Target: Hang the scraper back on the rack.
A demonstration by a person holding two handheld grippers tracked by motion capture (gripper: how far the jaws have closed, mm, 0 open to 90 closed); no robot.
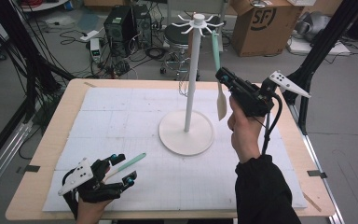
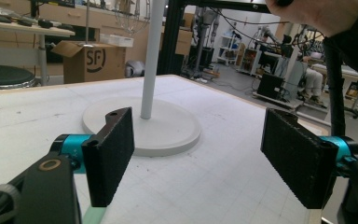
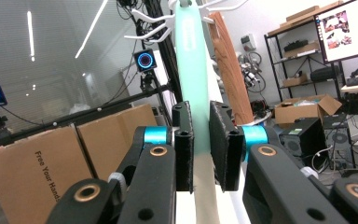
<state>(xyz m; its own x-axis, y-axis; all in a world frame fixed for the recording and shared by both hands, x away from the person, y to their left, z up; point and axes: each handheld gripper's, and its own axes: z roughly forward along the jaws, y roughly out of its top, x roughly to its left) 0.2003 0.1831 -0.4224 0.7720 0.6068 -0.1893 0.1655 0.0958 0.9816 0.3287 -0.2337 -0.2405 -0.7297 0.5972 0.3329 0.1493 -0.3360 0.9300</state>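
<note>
Mint-handled spatula (image 3: 193,70) hangs from a hook arm at the top of the white rack (image 1: 192,70), cream blade (image 1: 221,105) down, handle running up between the right gripper (image 1: 223,77) jaws; in the right gripper view the two pads are clenched on the handle just above the blade, with a wooden utensil (image 3: 228,65) hanging close behind it. Judged step: hanging the spatula on its hook, or lifting it off; cannot tell which from this moment. Either way, keep the handle vertical between the jaws, move it along the line of the hook arm, and do not twist, since the neighbouring wooden piece is near enough to be knocked. Release only when the handle hangs free without swinging. Rack base (image 1: 186,133) sits below and to the side of the jaws; avoid pushing the pole, which looks light. Left gripper (image 1: 121,170) rests low on the desk (image 1: 42,154), jaws released and wide, a second mint-handled utensil (image 1: 130,162) lying between them, untouched by the pads as far as visible.
</note>
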